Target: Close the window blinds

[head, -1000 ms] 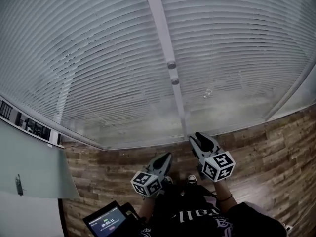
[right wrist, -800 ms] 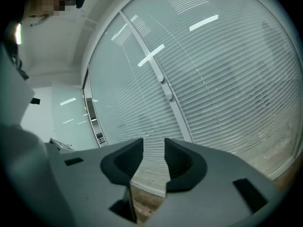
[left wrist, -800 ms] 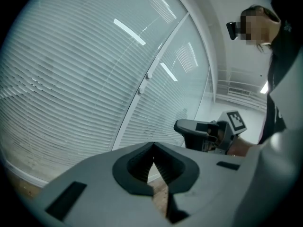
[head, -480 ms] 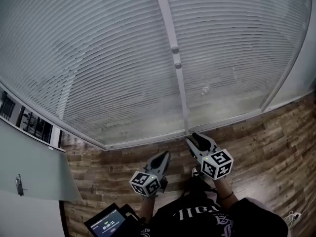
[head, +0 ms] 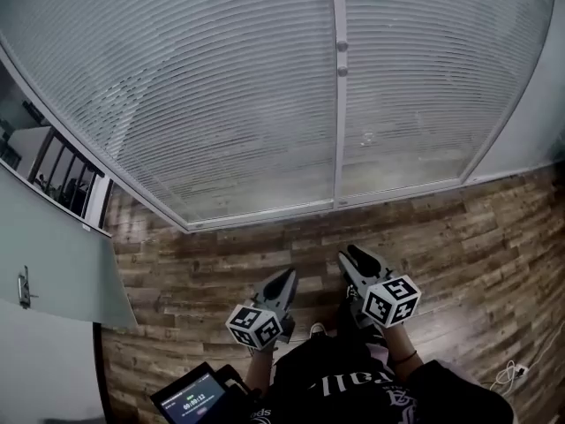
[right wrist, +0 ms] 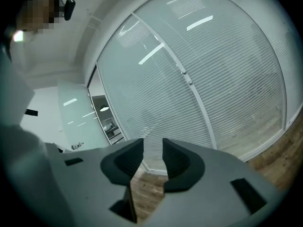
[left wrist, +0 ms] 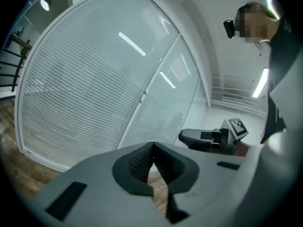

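Observation:
White slatted blinds [head: 212,104] hang behind a glass wall, and their slats look turned flat. A white upright frame [head: 339,140] splits the wall and carries two small round knobs [head: 341,47]. Both grippers hover over the wooden floor, well short of the glass. My left gripper [head: 287,277] is shut with nothing in it, and its pads meet in the left gripper view [left wrist: 152,149]. My right gripper [head: 351,255] stands a little open and empty, with floor showing through the gap [right wrist: 152,150]. The blinds [right wrist: 227,79] and the knobs [right wrist: 186,75] lie far ahead of it.
A strip of wooden floor [head: 221,263] lies between me and the window's bottom rail. A frosted glass door with a handle [head: 22,287] stands at the left, with a stair railing [head: 66,179] behind it. A small screen device [head: 190,400] hangs at my waist. A cable [head: 510,374] lies at the lower right.
The window has drawn away from me and its upright frame has shifted right. More floor now shows in front of the grippers, which no longer overlap the bottom rail.

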Motion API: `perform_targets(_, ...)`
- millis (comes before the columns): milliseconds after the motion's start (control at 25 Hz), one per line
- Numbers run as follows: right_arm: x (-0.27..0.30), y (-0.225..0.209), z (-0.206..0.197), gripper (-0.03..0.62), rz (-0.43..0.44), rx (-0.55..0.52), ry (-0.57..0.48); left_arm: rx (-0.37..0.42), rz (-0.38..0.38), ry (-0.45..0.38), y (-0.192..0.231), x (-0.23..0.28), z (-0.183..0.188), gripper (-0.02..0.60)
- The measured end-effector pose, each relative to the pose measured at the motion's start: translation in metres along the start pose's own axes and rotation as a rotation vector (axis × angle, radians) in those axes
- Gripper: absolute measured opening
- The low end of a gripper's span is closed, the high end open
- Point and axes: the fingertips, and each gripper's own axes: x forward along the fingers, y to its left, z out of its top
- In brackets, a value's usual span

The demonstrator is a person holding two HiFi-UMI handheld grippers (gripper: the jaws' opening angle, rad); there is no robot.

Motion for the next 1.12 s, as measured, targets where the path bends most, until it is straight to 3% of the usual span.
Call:
perform_targets(240,-0.053,0.033,-0.019,0.135,0.023,-0.039,0.008,0.003,-0.032,-0.034,-0.045,-0.036,-0.018,0.005)
perform_targets(560,-0.143,0.045,-0.025,0.135,0.056,-0.042,-0.024,0.027,-0.038,-0.104,-0.125,-0.058,-0.028,0.005)
perform_targets(880,-0.286,0.025,-0.070,0.135,0.058,-0.093,0.054,-0.040,-0.074,-0.073,-0.271,-0.068,-0.115,0.005)
perform_targets(1120,-0.350,0.017,-0.084,0.135,0.085,-0.076,0.047,-0.029,-0.063,-0.042,-0.331,-0.079,-0.155,0.005)
